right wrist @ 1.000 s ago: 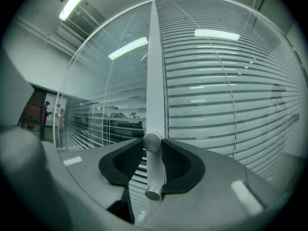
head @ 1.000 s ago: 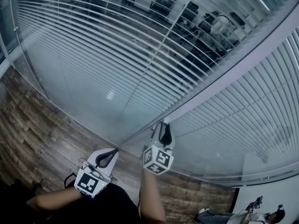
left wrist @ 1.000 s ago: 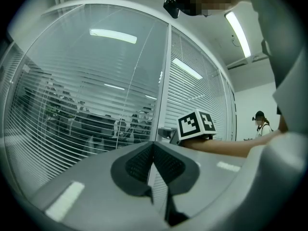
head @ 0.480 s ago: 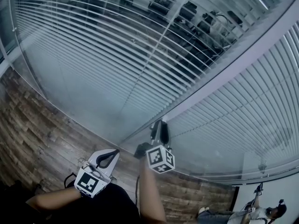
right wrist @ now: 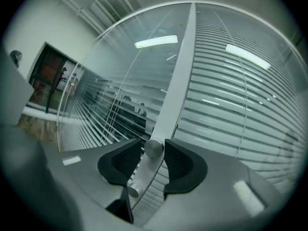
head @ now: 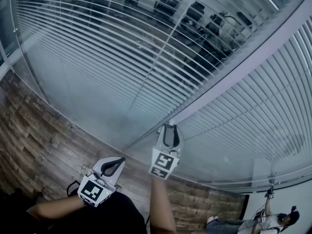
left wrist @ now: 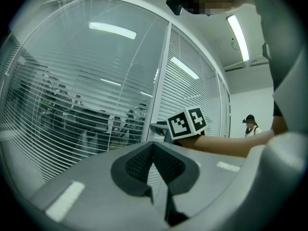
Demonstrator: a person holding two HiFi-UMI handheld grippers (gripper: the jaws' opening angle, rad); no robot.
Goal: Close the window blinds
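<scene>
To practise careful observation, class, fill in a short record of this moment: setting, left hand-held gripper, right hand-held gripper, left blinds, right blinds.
Setting: glass wall, white frame post, wooden floor.
Left hand-held gripper: jaws together, empty, held back from the glass.
Right hand-held gripper: at the post, round metal knob between its jaws, which have just been opening; pads seem not to press.
Left blinds: slats open, office furniture visible through them.
Right blinds: slats look nearly shut.

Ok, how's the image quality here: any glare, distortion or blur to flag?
Head view: fisheye bends the blinds; faint glare spot on the glass. Left gripper view: dark vignette, bright light strips in the glass. Right gripper view: same vignette, knob sharp.
</scene>
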